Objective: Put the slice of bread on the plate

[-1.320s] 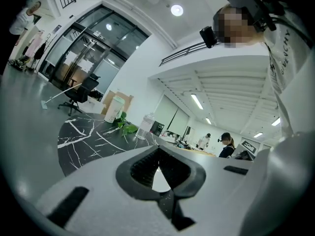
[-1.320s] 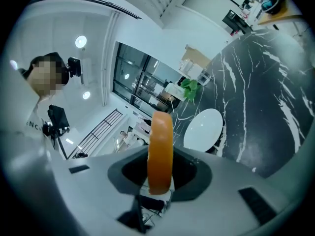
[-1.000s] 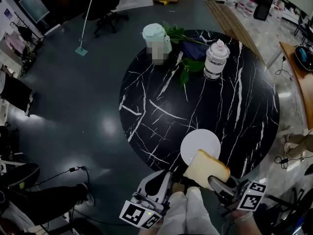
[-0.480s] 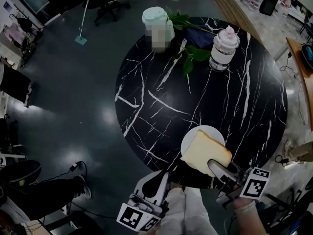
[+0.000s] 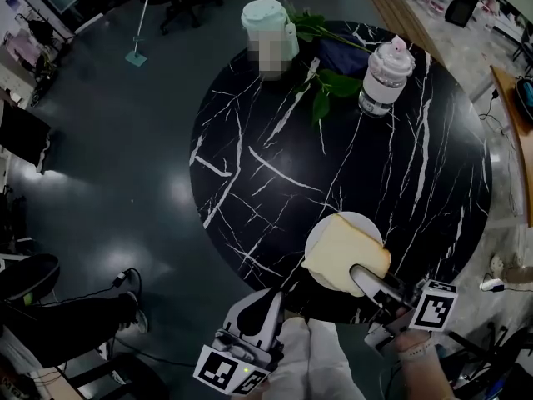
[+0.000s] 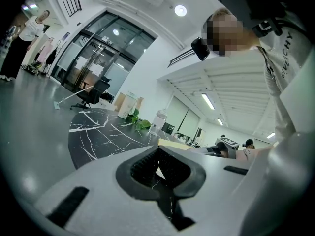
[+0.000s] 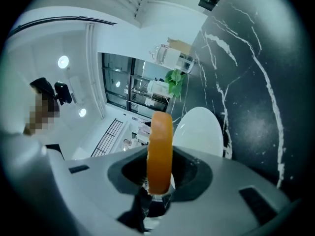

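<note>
A thick slice of bread (image 5: 343, 254) with a tan crust hangs just over the white plate (image 5: 360, 221) near the front edge of the round black marble table (image 5: 275, 161). It covers most of the plate. My right gripper (image 5: 365, 275) is shut on the slice's near edge. In the right gripper view the bread (image 7: 160, 146) stands edge-on between the jaws of the right gripper (image 7: 160, 183), with the plate (image 7: 202, 132) right beyond it. My left gripper (image 5: 268, 305) hangs off the table's front edge, shut and empty; its view shows the left gripper (image 6: 158, 168) with nothing between the jaws.
At the table's far side stand a pale green jug (image 5: 266, 23) and a clear lidded jar (image 5: 383, 77), with leafy green stems (image 5: 326, 90) and a dark cloth (image 5: 341, 57) between them. The person's white trouser legs (image 5: 312, 361) are between the grippers.
The right gripper has carried the bread forward and a little down, from the table's front edge to over the plate. The left gripper has stayed put.
</note>
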A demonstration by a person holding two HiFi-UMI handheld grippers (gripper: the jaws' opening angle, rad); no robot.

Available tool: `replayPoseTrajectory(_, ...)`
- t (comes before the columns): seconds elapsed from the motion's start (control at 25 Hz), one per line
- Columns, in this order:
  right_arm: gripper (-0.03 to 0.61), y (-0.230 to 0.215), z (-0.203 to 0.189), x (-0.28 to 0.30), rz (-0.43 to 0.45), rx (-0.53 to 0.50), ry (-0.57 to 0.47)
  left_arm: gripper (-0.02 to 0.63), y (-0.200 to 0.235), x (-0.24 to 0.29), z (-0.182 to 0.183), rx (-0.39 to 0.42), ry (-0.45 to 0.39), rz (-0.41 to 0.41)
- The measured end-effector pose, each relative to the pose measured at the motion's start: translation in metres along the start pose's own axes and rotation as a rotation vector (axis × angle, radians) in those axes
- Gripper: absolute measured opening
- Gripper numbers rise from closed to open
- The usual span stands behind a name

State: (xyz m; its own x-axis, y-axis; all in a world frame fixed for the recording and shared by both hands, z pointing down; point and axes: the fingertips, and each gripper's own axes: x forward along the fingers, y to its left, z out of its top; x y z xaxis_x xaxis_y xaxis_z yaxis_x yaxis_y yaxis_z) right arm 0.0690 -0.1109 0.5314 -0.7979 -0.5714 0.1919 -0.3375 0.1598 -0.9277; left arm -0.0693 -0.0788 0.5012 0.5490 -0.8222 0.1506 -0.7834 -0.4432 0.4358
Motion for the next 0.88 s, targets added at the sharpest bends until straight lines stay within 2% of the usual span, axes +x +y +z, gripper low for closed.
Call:
replayPoseTrajectory(0.24, 0.092, 0.001, 0.003, 0.007, -0.043, -0.075, 0.041, 0.008, -0.001, -0.001, 0.003, -0.011, -0.014, 0.003)
replayPoseTrajectory(0.56, 0.095, 0.007, 0.006, 0.011, -0.098, -0.233, 0.091, 0.008, 0.002, -0.003, 0.004, -0.034, -0.026, 0.005)
replayPoseTrajectory(0.88, 0.143, 0.004, 0.007, 0.013, -0.199, -0.456, 0.153, 0.008, 0.005, -0.004, 0.007, -0.059, -0.039, 0.014)
